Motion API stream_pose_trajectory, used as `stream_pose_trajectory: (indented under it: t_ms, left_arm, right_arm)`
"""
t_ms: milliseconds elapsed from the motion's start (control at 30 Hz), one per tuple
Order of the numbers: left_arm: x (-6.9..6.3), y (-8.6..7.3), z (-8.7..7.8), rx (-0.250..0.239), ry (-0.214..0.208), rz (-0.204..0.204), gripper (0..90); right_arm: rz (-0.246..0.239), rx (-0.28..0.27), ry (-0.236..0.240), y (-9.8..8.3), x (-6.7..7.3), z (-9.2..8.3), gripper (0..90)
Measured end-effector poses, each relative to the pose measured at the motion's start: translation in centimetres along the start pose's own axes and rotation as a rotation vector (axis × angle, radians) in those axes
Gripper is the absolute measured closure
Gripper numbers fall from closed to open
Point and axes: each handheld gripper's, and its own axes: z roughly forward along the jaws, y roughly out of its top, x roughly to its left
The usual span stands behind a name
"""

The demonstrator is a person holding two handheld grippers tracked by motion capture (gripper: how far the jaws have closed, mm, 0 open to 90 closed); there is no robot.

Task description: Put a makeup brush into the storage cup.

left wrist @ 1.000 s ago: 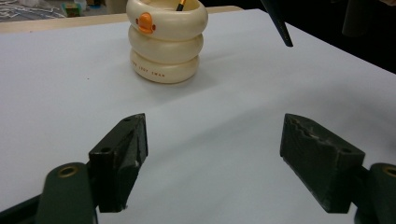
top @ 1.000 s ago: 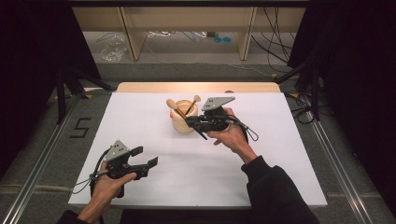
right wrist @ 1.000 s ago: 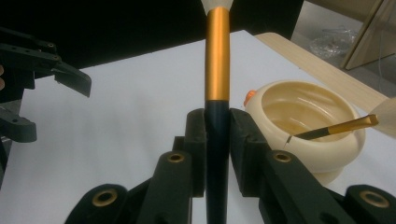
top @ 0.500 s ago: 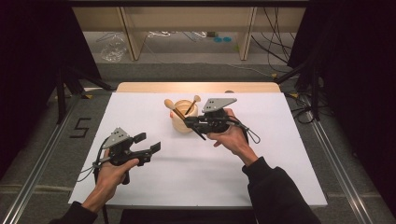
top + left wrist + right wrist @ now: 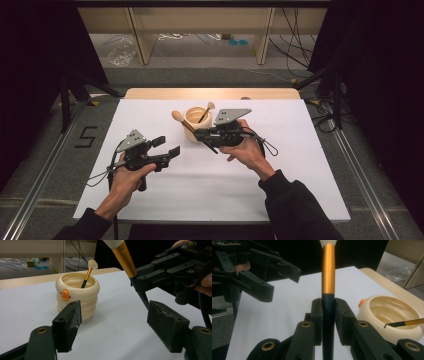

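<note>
1. Gripping a makeup brush point(image 5: 187, 124) by its dark handle, the right gripper point(image 5: 201, 134) is holding it just right of the cream ringed brush holder point(image 5: 196, 123), its pale bristle head sticking out past the holder's left rim; in the right gripper view the jaws are clamped tight on the dark handle point(image 5: 328, 315) below the gold ferrule.

2. Standing on the far middle of the white table point(image 5: 210, 175), the holder is already carrying a smaller brush point(image 5: 205, 112), which is leaning toward its far right rim.

3. Approaching from the near left, the left gripper point(image 5: 167, 146) is empty; its jaws have just been closing a little but are standing wide apart with nothing between them, aimed at the holder point(image 5: 77, 293) and the held brush point(image 5: 123, 256).

4. Judging the step as a handover or regrasp before the brush goes into the holder, the left gripper should be closing on the gold ferrule or the free handle, clear of the bristles.

5. Keeping the right grip firm until the left is squeezing squarely is wise, since the round handle may be rolling or tipping.

6. Steering clear of the holder matters too: it looks light and could be sliding or toppling.
</note>
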Motion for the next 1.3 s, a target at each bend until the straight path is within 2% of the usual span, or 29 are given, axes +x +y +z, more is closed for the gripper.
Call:
stream_pose_trajectory:
  t_ms: [200,333,533,567,800,1033,1100,1133,1167,1233,1300]
  left_arm:
    - [0.0,0.5,0.1,-0.012,-0.026,-0.021,30.8]
    - [-0.1,0.5,0.3,-0.015,-0.027,-0.021,31.5]
    - [-0.1,0.5,0.5,-0.008,-0.028,-0.017,32.9]
    - [-0.1,0.4,0.5,-0.005,-0.028,-0.015,33.2]
    - [-0.2,0.2,0.7,0.006,-0.037,-0.011,34.2]
    - [-0.4,0.0,1.0,0.014,-0.058,-0.017,39.3]
    - [-0.4,0.0,1.1,0.011,-0.06,-0.038,41.5]
    - [-0.4,0.0,1.2,0.011,-0.065,-0.036,42.2]
    - [-0.3,0.0,1.2,0.013,-0.076,-0.027,42.5]
    - [-0.3,0.0,1.3,0.008,-0.085,-0.048,43.4]
    - [-0.2,0.0,1.4,0.006,-0.085,-0.044,45.0]
  right_arm:
    - [-0.009,0.015,0.022,0.0,0.4,-0.1,78.7]
    - [-0.007,0.014,0.025,-0.3,0.6,-0.1,78.6]
    - [0.013,0.043,0.036,-1.3,0.8,0.0,78.7]
    - [0.012,0.029,0.034,-1.3,0.8,0.1,78.7]
    - [0.005,0.048,0.048,-2.0,1.3,0.6,78.6]
    - [-0.003,0.055,0.069,-2.0,1.8,0.9,78.6]
    - [0.005,0.061,0.074,-1.9,2.0,0.9,78.6]
    - [-0.003,0.046,0.064,-2.0,2.0,1.1,78.6]
    - [-0.005,0.054,0.069,-1.9,2.0,1.0,78.7]
    - [-0.007,0.056,0.076,-2.0,2.0,1.1,78.6]
    - [-0.015,0.054,0.075,-2.0,2.1,1.1,78.6]
